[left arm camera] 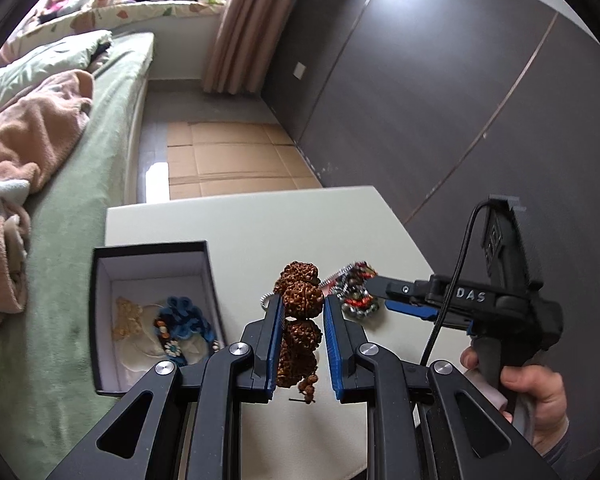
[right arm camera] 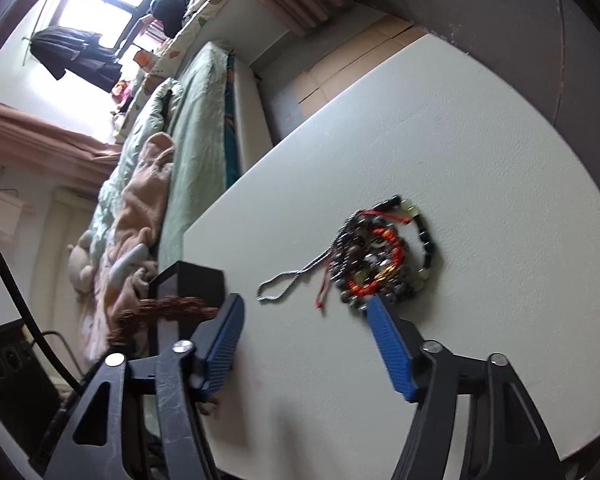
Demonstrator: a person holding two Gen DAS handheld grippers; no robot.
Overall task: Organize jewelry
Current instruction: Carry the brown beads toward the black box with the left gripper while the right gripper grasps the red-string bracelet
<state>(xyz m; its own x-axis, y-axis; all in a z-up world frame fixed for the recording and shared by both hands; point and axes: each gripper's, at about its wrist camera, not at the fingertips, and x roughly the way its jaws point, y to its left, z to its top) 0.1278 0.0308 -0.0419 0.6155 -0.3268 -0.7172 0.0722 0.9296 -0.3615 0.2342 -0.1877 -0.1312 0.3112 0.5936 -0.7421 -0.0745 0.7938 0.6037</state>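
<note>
The left tongs (left arm camera: 303, 308) point forward and level, their blue-padded jaws pressed in from both sides on what they carry. The right tongs (right arm camera: 304, 312) gape wide, reaching in from the right, a bare hand (left arm camera: 528, 392) wrapped round the grip.

The white letters "DAS" stand on the black body of the right gripper (left arm camera: 374, 294), nothing else legible.

Counts: one black box (left arm camera: 152, 276) stood on the table (left arm camera: 260, 220). Inside the box lay at least three pieces, exact number unclear. Right of the box: one strand of large brown seed beads (left arm camera: 300, 320), one silver chain (right arm camera: 284, 284), one tangled bracelet pile (right arm camera: 384, 256), count indeterminate.
</note>
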